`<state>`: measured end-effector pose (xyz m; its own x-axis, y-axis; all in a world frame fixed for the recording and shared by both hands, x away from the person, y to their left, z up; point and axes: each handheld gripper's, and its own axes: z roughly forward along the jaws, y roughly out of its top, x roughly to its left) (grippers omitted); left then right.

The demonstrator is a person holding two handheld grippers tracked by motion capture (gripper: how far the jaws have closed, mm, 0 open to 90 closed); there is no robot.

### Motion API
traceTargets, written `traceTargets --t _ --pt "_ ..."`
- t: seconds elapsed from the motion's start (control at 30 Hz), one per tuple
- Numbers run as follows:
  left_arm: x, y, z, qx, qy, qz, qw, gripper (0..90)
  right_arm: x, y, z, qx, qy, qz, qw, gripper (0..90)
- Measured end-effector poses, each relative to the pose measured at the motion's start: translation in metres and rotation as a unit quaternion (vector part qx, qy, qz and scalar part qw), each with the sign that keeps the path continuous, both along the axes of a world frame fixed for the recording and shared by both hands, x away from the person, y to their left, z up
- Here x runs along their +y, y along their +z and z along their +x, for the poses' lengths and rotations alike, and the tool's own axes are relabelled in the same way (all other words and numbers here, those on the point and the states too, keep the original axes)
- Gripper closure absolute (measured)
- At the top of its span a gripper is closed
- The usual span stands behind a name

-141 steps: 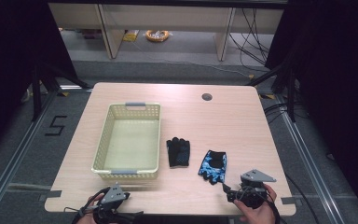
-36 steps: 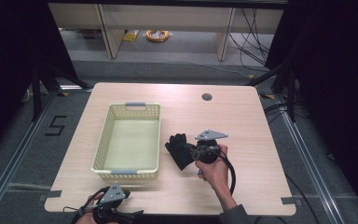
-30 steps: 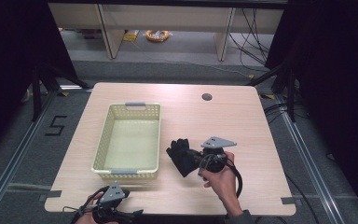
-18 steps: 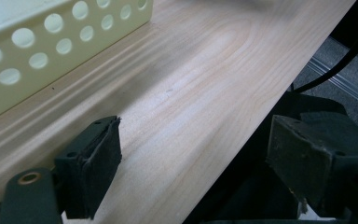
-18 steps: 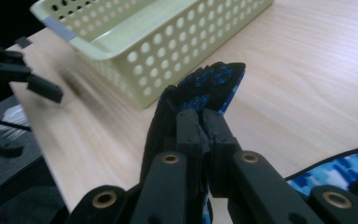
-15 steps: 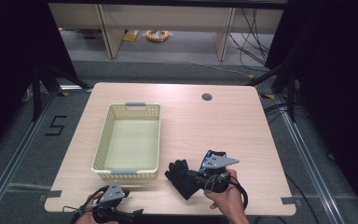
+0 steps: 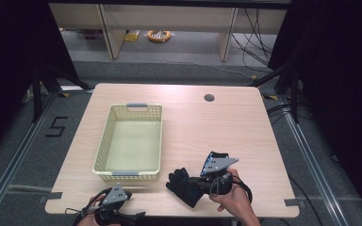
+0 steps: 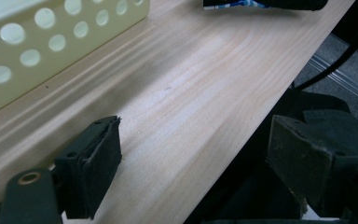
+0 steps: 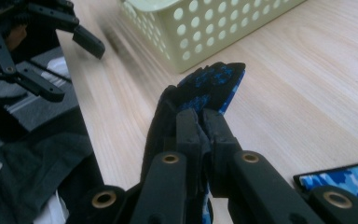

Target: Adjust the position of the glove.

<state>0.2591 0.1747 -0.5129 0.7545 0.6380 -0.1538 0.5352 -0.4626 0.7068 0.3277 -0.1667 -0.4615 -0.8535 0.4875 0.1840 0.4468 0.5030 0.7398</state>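
The right hand-held gripper [image 7: 202, 181] is working near the front edge of the tabletop [image 7: 245, 127], right of centre, with its jaws pressed together and pinching a black glove [image 7: 185, 186]. In the right gripper view the glove [image 9: 200, 93] is standing up between the two black jaws, its blue-patterned face turning toward the camera. A second glove with a blue camouflage print [image 7: 213, 160] is lying just behind the right gripper, partly hidden under its grey plate; its corner [image 9: 340, 179] is showing at the lower right of the right gripper view, flat on the wood.

The left hand-held gripper [image 7: 113, 200] is resting at the front edge of the tabletop, toward the left corner, and its jaws are standing spread with nothing between them (the left gripper view is looking across bare wood and over the table's edge).

A pale yellow perforated basket [image 7: 104, 141] is sitting on the left half of the tabletop, its near wall just behind the left gripper. A round cable hole [image 7: 209, 98] is sitting near the back edge, toward the right.
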Motion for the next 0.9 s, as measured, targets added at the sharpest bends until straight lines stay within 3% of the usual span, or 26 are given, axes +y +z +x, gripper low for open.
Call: traceTargets --t 0.1,0.13,0.17,0.27,0.37,0.4,0.43,0.57,0.6,0.73,0.8,0.83,0.87,0.9 --pt "-0.001 -0.001 0.001 -0.001 0.015 -0.004 0.9999 16.9 0.000 -0.001 0.007 0.011 0.007 -0.008 0.9999 86.6" --pt "-0.001 -0.001 0.001 0.000 0.011 -0.008 0.9999 16.9 0.000 -0.004 0.012 0.003 0.024 -0.009 0.9997 86.6" --pt "-0.001 -0.002 0.001 -0.001 0.015 -0.012 0.9998 16.9 0.001 -0.004 0.013 0.017 0.018 -0.010 0.9996 86.6" --pt "-0.002 -0.001 0.001 0.000 0.014 -0.011 0.9998 16.9 0.002 -0.009 0.021 0.013 0.033 -0.023 0.9991 86.5" --pt "-0.002 -0.002 0.001 0.005 0.013 -0.004 0.9999 16.9 0.003 -0.014 0.027 0.021 0.049 -0.053 0.9972 86.4" --pt "-0.001 -0.002 0.001 -0.001 0.007 -0.001 1.0000 16.9 0.004 -0.017 0.029 0.015 0.058 -0.051 0.9969 86.4" --pt "-0.001 -0.001 0.002 -0.002 0.005 0.003 1.0000 16.9 0.006 -0.022 0.034 0.023 0.063 -0.070 0.9953 86.3" --pt "-0.002 -0.002 0.000 -0.001 0.010 -0.008 0.9999 16.9 0.007 -0.029 0.042 0.024 0.085 -0.079 0.9930 85.7" --pt "-0.001 -0.001 0.001 -0.003 0.005 0.003 1.0000 16.9 0.008 -0.031 0.043 0.023 0.088 -0.080 0.9926 85.3" --pt "-0.002 -0.001 0.001 -0.002 0.007 -0.003 1.0000 17.0 0.009 -0.035 0.046 0.024 0.087 -0.086 0.9922 82.4" --pt "-0.003 -0.003 -0.001 0.006 0.013 -0.011 0.9998 16.9 0.008 -0.035 0.046 0.023 0.076 -0.088 0.9929 78.1" --pt "-0.002 -0.002 0.000 0.000 0.012 0.001 0.9999 16.9 0.008 -0.035 0.045 0.025 0.063 -0.088 0.9938 76.1" --pt "-0.002 -0.001 0.000 -0.001 0.010 0.002 0.9999 16.9 0.007 -0.034 0.046 0.017 0.065 -0.088 0.9939 72.4" --pt "-0.002 0.000 0.000 -0.004 0.006 -0.007 0.9999 16.9 0.005 -0.031 0.045 0.017 0.045 -0.086 0.9952 66.7"
